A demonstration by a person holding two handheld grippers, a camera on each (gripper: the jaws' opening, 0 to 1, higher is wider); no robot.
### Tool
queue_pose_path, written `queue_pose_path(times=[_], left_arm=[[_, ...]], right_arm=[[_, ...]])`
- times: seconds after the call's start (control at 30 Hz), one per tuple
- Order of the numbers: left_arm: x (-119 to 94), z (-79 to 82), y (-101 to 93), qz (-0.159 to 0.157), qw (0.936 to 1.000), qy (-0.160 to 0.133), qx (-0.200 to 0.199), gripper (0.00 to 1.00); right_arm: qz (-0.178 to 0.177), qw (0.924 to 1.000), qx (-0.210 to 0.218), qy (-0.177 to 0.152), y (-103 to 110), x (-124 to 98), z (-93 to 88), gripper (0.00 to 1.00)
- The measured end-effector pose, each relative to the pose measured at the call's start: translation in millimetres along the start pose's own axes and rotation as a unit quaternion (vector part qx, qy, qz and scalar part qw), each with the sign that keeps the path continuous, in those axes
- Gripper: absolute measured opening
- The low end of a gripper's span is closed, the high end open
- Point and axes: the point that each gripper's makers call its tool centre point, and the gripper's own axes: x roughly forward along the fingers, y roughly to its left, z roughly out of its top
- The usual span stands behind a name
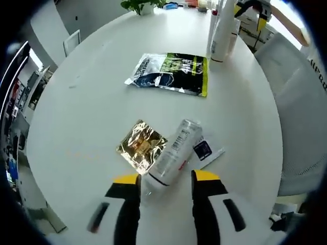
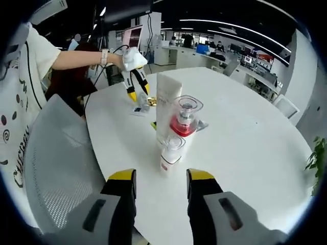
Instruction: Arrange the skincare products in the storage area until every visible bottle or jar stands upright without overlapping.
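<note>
Left gripper [image 1: 166, 177]: jaws spread, yellow tips either side of the near end of a clear bottle [image 1: 172, 154] lying on its side on the round white table [image 1: 82, 102]; whether the tips touch the bottle, can't tell. Nothing pinched. Bottle has a dark band near the near end and printed label text along its body, far end pointing up the table. Just left of it, touching or nearly so, a crumpled gold foil sachet [image 1: 141, 145] lies flat. On the bottle's right, a small flat white packet with a dark square patch [image 1: 206, 151], partly tucked under the bottle. Further up the table, well apart, a dark blue and green pouch with a yellow edge [image 1: 171, 73] lies flat. Beyond it near the far edge, tall white bottles [image 1: 223, 30] stand upright, packed close. Right gripper [image 2: 161, 179]: jaws spread, empty, hovering over the table just short of that upright cluster. Nearest it a small white tube with a clear cap [image 2: 170, 154], behind that a clear pump bottle with red contents [image 2: 183, 117], then a tall white tube [image 2: 166, 99], all standing, touching or nearly. A potted plant [image 1: 140, 5] sits at the far table edge. A grey mesh chair [image 2: 56, 158] stands beside the table.
</note>
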Motion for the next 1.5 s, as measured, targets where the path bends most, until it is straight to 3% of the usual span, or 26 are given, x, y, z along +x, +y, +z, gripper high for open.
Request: queue_pose_path(times=[0.27, 0.47, 0.7, 0.8, 1.1, 1.23, 1.33, 1.5], left_arm=[[0, 1.1, -0.9, -0.026, 0.9996, 0.002, 0.013, 0.24], [1, 3.3, -14.5, -0.029, 0.999, 0.015, 0.032, 0.2], [-2, -5.7, -8.7, -0.006, 0.9985, 0.023, 0.05, 0.2], [-4, -3.0, -6.4, 0.004, 0.9983, 0.018, 0.054, 0.2], [-15, 5.0, -8.1, 0.033, 0.9955, 0.011, 0.088, 0.19], [-19, 11.7, -10.0, 0.053, 0.9917, 0.012, 0.116, 0.19], [-22, 23.8, -10.2, 0.084, 0.9863, -0.008, 0.142, 0.19], [-27, 27.2, -18.6, 0.098, 0.9803, -0.01, 0.171, 0.18]], right_arm=[[0.004, 0.9999, 0.01, -0.002, 2, 2, -0.2, 0.38], [0.004, 0.9999, 0.011, -0.01, 6, 1, 5.9, 0.36], [0.022, 0.9995, 0.007, -0.022, 20, 3, 11.6, 0.32], [0.038, 0.9982, 0.02, -0.041, 28, 6, 18.9, 0.31], [0.059, 0.9965, 0.018, -0.056, 47, 15, 31.5, 0.3], [0.065, 0.9965, 0.004, -0.052, 56, 20, 31.6, 0.3], [0.069, 0.9962, 0.002, -0.053, 66, 24, 33.1, 0.3], [0.084, 0.9943, 0.017, -0.064, 77, 32, 38.2, 0.28]])
